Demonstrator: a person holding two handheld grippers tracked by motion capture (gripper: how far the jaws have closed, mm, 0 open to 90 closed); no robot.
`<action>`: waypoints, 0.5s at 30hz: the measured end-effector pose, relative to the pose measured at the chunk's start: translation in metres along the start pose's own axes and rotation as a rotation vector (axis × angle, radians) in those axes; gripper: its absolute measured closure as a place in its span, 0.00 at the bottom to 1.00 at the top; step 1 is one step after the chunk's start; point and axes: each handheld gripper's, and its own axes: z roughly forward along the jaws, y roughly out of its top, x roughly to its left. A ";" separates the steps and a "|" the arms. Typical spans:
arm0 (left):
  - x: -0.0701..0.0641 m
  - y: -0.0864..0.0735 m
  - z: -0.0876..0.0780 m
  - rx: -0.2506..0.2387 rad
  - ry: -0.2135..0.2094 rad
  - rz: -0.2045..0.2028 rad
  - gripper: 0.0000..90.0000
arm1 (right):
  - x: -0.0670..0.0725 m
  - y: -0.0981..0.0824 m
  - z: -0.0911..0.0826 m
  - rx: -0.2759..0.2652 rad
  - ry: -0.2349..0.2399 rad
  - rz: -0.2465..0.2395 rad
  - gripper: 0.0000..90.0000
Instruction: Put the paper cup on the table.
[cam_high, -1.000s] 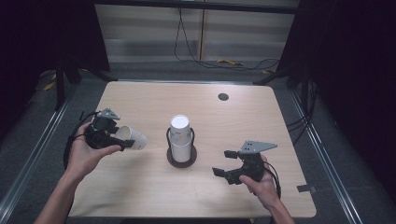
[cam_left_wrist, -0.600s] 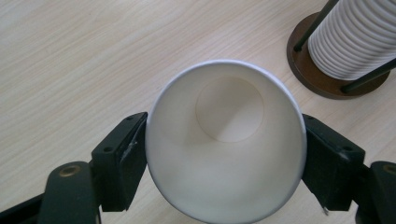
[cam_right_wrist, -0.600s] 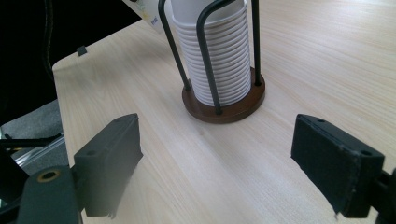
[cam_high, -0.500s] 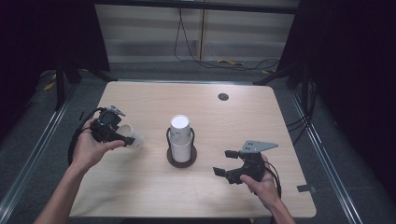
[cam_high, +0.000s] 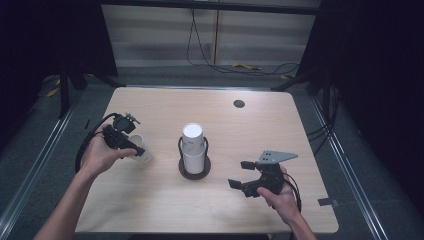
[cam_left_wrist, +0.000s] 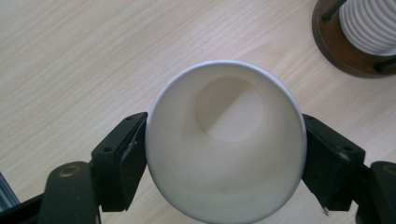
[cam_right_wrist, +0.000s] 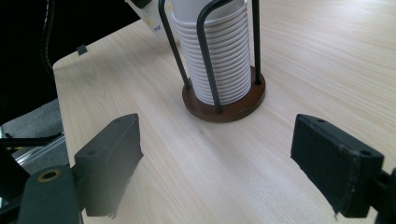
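Left gripper view: fingers clenched on a white paper cup, one pad on each side of the wall just below the rim; mouth faces the camera, inside empty, bare tabletop behind it.

High view: left gripper holds the cup near the left edge of the tabletop, left of the cup stack in its wire holder. Change over the last second: the cup was held pointing toward the stack and has since been drawn back and tipped downward, base toward the wood. Judgement: one cup is separated and is being brought down to stand or lie apart from the stack; not yet released.

Right gripper rests at the near right, fingers spread wide with nothing between them, unmoved throughout. Right gripper view looks at the stack.
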 end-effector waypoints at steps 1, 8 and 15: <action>0.001 0.000 0.001 0.011 0.001 0.005 0.27 | 0.000 0.000 0.000 -0.001 0.000 -0.003 0.17; -0.001 0.004 0.010 0.043 0.014 -0.003 0.26 | 0.000 -0.001 0.000 0.001 0.000 0.001 0.17; 0.000 0.008 0.021 0.083 0.037 0.006 0.25 | -0.001 -0.001 0.000 0.001 0.002 0.003 0.17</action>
